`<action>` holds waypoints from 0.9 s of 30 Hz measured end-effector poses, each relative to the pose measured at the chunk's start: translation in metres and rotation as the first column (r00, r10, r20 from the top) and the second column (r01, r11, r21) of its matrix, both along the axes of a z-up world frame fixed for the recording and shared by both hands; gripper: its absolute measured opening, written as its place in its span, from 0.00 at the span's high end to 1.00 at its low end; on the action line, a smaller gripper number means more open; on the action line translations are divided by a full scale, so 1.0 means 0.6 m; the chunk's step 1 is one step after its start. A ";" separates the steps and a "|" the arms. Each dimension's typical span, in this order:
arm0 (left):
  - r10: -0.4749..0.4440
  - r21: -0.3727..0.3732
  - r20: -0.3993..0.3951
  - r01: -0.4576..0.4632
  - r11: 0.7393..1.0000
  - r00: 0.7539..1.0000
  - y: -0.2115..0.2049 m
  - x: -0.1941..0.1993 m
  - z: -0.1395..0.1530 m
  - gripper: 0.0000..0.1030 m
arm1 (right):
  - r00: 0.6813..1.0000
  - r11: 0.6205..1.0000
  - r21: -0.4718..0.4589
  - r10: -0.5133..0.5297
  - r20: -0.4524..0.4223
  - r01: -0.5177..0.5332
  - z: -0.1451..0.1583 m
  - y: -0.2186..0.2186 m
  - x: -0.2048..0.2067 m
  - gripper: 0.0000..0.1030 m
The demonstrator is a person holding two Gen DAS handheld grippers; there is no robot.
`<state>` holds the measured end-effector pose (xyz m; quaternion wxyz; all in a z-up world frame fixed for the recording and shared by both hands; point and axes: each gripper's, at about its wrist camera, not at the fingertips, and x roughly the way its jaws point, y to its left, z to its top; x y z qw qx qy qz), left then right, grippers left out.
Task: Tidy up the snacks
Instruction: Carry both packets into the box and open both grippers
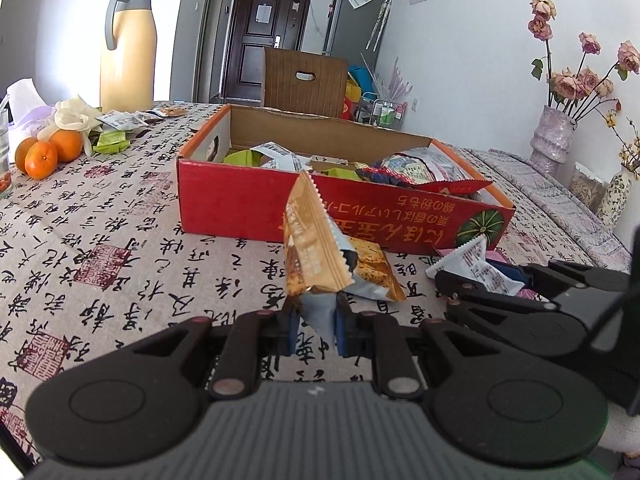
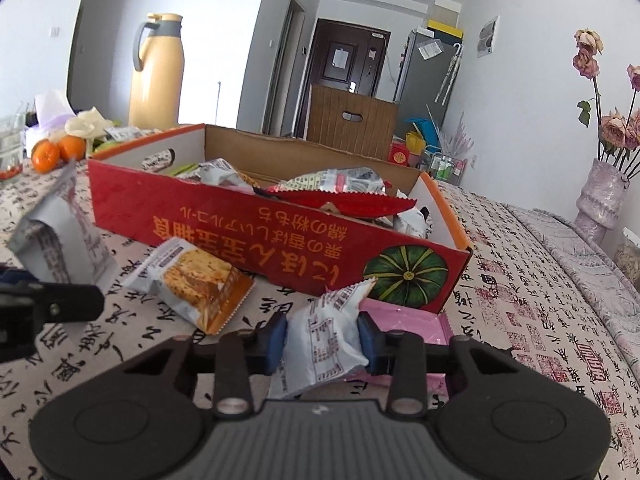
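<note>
My left gripper (image 1: 316,330) is shut on the lower end of an orange snack packet (image 1: 310,240), which stands upright above the tablecloth. In the right wrist view the same packet (image 2: 60,232) shows its silver back at the left. My right gripper (image 2: 322,340) has both blue pads pressed on a white snack packet (image 2: 320,336) just in front of the red cardboard box (image 2: 200,216). The box (image 1: 240,208) holds several snack packets. A second orange packet (image 2: 200,280) lies on the table before the box, and a pink packet (image 2: 412,320) lies under the white one.
A yellow thermos jug (image 1: 128,48), oranges (image 1: 48,152) and loose packets (image 1: 116,128) sit at the far left of the table. Vases with flowers (image 1: 554,140) stand along the right edge. A wooden chair (image 1: 304,80) stands behind the box.
</note>
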<state>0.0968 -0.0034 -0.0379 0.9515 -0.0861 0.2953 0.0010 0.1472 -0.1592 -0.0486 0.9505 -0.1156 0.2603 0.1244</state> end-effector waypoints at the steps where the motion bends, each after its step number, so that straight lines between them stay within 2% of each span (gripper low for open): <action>1: 0.001 0.000 0.001 -0.001 1.000 1.000 0.000 0.000 0.001 0.83 | 1.000 1.000 0.007 0.004 0.005 -0.004 0.003 -0.002 -0.003 0.65; 8: -0.001 0.002 0.012 0.001 1.000 1.000 0.003 0.006 0.009 0.83 | 0.997 0.998 0.054 0.033 0.064 -0.036 0.034 -0.009 -0.025 0.65; 15: -0.003 0.011 0.054 0.002 1.000 0.999 0.005 0.022 0.036 0.83 | 0.988 0.993 0.088 0.060 0.140 -0.072 0.079 -0.009 -0.036 0.65; 27: -0.001 0.033 0.137 -0.004 0.999 0.991 0.008 0.077 0.097 0.83 | 0.976 0.987 0.122 0.079 0.203 -0.105 0.133 0.012 0.029 0.65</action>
